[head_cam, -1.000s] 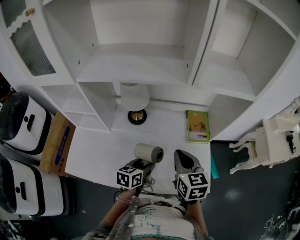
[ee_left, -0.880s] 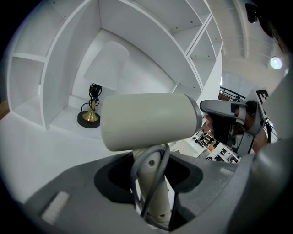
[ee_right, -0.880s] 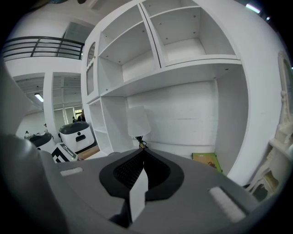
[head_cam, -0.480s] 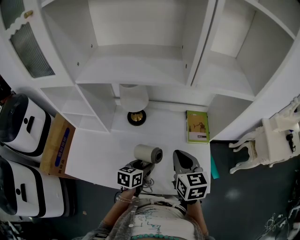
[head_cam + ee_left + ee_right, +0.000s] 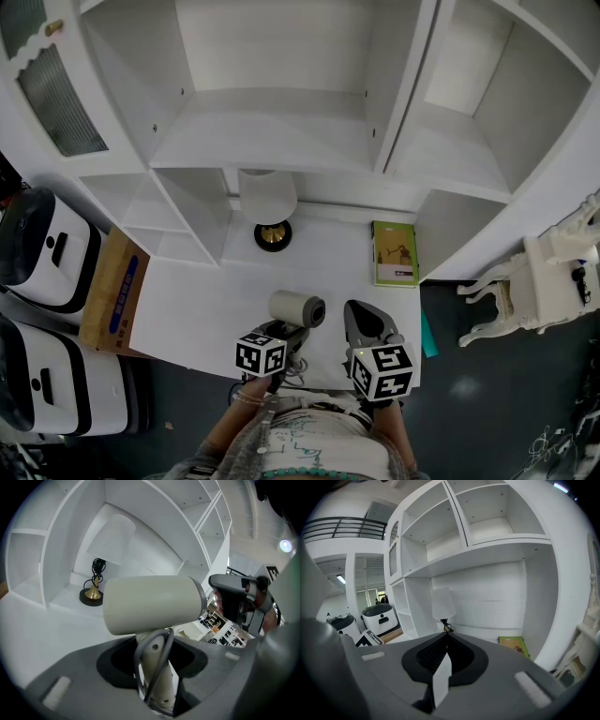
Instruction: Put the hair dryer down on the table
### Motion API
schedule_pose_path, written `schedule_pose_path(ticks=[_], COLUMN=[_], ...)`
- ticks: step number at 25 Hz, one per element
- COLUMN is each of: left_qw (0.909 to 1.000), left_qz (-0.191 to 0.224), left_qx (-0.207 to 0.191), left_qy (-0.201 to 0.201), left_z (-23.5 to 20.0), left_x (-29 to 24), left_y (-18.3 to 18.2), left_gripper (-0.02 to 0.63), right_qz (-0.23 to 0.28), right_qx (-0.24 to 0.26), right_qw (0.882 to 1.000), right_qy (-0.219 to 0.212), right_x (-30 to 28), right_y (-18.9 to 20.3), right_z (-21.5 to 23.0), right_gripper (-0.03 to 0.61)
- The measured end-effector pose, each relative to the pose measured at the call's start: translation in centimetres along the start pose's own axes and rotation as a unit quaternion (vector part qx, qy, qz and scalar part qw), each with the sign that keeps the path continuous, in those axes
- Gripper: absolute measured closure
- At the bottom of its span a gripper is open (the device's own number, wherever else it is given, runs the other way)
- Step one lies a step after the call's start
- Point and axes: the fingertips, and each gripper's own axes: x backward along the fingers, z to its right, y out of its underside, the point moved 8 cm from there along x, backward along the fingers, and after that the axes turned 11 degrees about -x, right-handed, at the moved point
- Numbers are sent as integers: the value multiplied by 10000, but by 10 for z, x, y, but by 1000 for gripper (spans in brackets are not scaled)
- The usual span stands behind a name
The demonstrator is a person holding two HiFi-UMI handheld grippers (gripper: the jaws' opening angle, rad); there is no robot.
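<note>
A beige hair dryer [image 5: 297, 307] is held upright over the near part of the white table [image 5: 202, 305]. My left gripper [image 5: 277, 330] is shut on its handle [image 5: 157, 677], with the grey cord wound round the handle. In the left gripper view the dryer's barrel [image 5: 152, 603] lies crosswise just above the jaws. My right gripper [image 5: 364, 323] hangs beside it to the right, shut with nothing between its jaws [image 5: 443, 667].
A white lamp [image 5: 268, 202] on a black and brass base [image 5: 272, 235] stands at the table's back. A green book [image 5: 396, 252] lies at the right. White shelves rise behind. A cardboard box [image 5: 114, 289] and white machines [image 5: 45, 248] stand to the left.
</note>
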Motion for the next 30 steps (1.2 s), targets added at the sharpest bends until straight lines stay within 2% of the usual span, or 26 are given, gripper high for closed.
schedule_pose_path(ticks=[30], left_qw=[9992], left_qz=[-405], left_qx=[35], left_qy=[-65], left_z=[-17], left_x=[-21], left_y=[13], left_gripper=[428], right_qz=[-36], right_qx=[-71], right_qw=[10000], right_qy=[52], right_x=[-12], right_y=[-5], right_z=[8], right_gripper=[549])
